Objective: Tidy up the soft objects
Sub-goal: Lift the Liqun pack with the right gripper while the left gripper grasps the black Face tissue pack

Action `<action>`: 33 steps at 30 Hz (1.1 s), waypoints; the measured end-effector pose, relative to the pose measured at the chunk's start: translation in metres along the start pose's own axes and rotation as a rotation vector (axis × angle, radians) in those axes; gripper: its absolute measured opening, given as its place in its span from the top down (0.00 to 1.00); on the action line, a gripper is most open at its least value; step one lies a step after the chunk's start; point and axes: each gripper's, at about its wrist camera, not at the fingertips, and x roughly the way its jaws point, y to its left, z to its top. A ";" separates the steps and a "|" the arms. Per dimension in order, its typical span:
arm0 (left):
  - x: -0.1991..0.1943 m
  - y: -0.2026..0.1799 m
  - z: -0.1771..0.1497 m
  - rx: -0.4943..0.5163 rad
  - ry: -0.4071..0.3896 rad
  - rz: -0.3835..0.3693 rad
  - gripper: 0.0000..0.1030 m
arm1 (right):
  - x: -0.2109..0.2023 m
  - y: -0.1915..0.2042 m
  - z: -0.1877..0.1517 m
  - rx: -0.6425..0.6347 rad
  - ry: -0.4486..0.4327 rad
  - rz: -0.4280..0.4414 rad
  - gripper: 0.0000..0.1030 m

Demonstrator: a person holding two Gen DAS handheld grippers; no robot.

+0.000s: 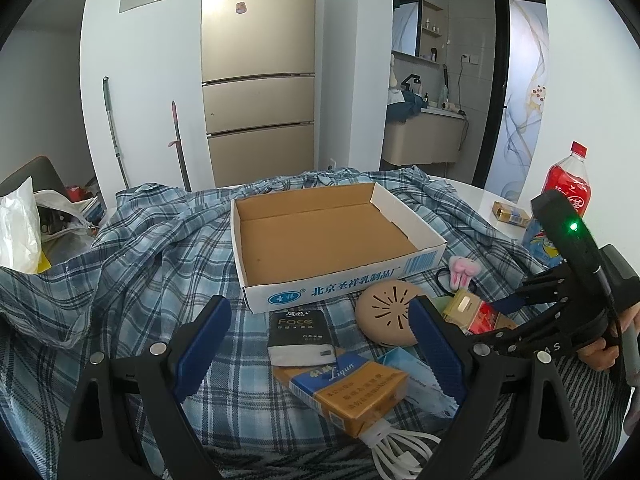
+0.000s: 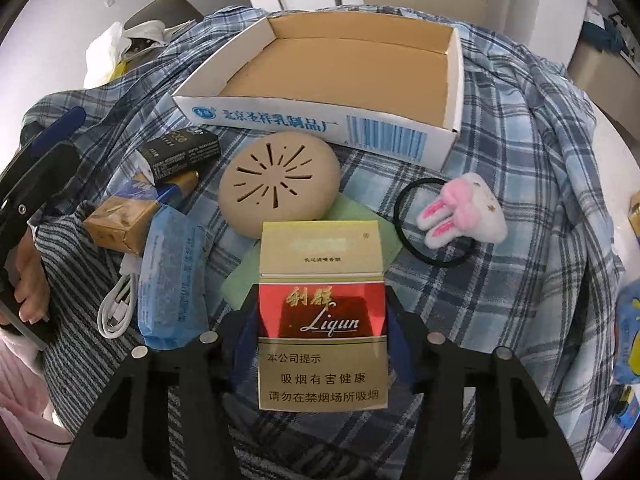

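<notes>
Between the right tongs, seemingly clenched, sits 1 red cigarette pack; left tongs gape, released.

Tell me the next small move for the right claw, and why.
Probably lift the red and gold packet and carry it over the cardboard box. The right claw looks closed on the packet's sides, and the box ahead holds nothing yet. The left claw hangs open over the other packets, so it is not in the way.

Red-and-gold cigarette pack upright between the right tool's pads, shallow cardboard tray empty behind
</notes>
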 end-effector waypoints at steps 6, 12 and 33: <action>-0.001 0.002 0.001 -0.006 -0.004 0.005 0.11 | -0.026 0.011 -0.009 0.041 -0.145 -0.036 0.47; -0.007 0.009 0.002 -0.038 -0.053 0.041 0.11 | -0.056 0.038 -0.021 0.017 -0.436 -0.263 0.47; 0.011 0.021 0.012 -0.079 0.057 0.097 0.11 | -0.071 0.039 -0.031 0.038 -0.630 -0.298 0.47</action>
